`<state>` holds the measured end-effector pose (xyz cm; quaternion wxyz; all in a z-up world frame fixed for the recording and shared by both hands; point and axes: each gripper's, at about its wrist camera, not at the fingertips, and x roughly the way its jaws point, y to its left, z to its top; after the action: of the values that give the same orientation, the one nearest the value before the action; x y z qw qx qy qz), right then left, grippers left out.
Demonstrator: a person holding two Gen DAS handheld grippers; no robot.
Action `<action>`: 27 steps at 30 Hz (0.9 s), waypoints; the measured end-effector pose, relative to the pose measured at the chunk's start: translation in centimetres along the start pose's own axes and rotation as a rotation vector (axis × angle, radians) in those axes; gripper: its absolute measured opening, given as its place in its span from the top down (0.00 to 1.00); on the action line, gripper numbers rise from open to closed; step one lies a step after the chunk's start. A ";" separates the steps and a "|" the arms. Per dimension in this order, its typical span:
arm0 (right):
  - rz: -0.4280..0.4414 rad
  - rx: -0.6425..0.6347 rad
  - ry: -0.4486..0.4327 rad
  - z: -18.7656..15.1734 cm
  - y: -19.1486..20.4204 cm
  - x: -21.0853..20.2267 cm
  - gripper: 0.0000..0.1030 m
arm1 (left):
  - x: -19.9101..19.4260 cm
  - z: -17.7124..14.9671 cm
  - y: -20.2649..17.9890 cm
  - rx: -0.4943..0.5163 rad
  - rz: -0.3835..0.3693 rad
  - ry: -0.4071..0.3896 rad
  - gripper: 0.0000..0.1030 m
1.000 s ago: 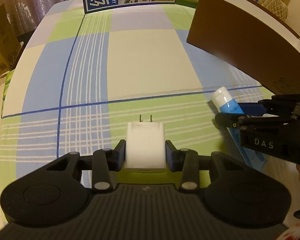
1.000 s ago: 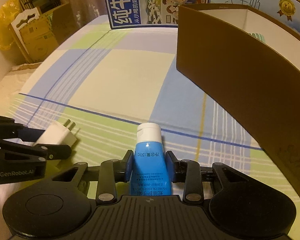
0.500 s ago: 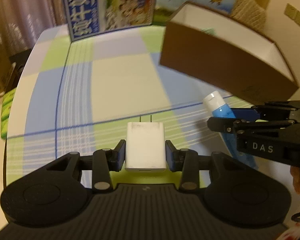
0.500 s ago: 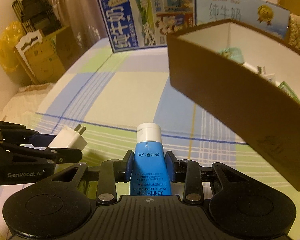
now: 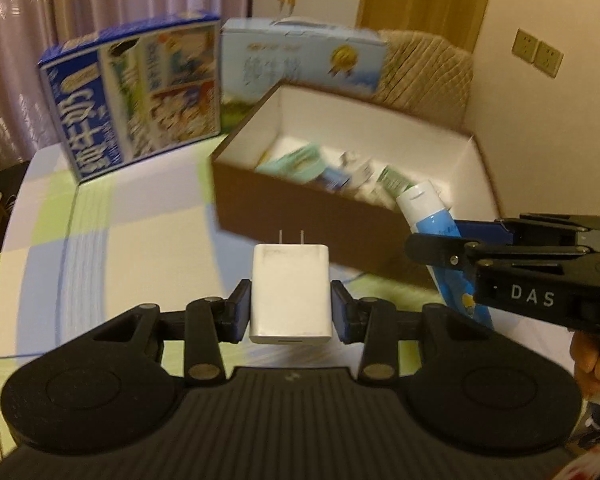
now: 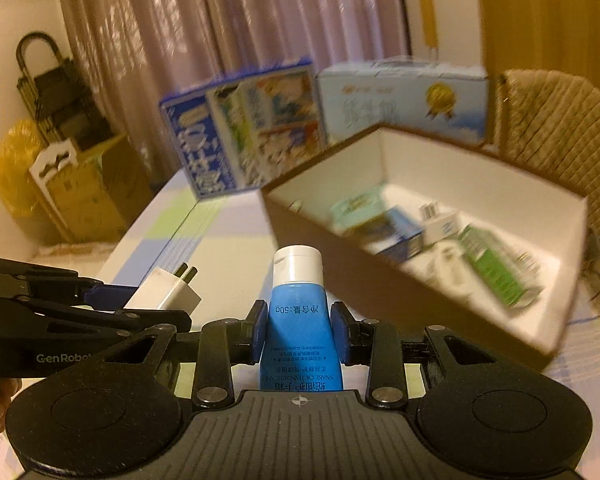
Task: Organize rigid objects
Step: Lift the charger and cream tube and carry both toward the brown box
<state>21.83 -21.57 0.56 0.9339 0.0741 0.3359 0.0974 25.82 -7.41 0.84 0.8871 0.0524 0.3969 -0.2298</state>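
Observation:
My left gripper (image 5: 291, 312) is shut on a white plug charger (image 5: 290, 286), prongs pointing forward, held above the checked tablecloth. My right gripper (image 6: 299, 334) is shut on a blue hand-cream tube (image 6: 299, 320) with a white cap. Each gripper also shows in the other's view: the tube (image 5: 432, 216) at right, the charger (image 6: 164, 290) at left. A brown box with a white inside (image 5: 380, 136) lies ahead and to the right, below both grippers; it holds several small packages (image 6: 400, 232).
Two milk cartons, a dark blue one (image 5: 136, 96) and a light blue one (image 5: 304, 60), stand behind the box. A wicker chair (image 6: 560, 120) is at the far right. Cardboard boxes and a yellow bag (image 6: 16, 168) sit beside the table at left.
Both grippers have risen and tilted up with their objects. The box's inside and contents now show, and the table has dropped lower in both views.

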 end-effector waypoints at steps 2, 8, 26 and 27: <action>0.005 0.008 -0.024 1.2 -1.9 -1.0 0.70 | 0.3 1.2 -1.5 -0.004 -0.008 -0.014 0.65; 0.005 0.011 -0.096 4.7 -7.0 -3.0 0.70 | 2.2 5.1 -5.9 -0.023 -0.017 -0.048 0.65; 0.060 0.003 -0.056 9.7 -17.4 1.4 0.70 | 10.6 11.0 -11.3 -0.118 0.037 -0.004 0.65; 0.064 0.003 -0.045 9.6 -17.6 1.8 0.70 | 11.0 10.9 -11.3 -0.124 0.043 0.002 0.65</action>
<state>31.66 -38.97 3.18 0.9375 0.0882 0.3126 0.1252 34.56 -24.45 1.28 0.8930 0.0060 0.4100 -0.1856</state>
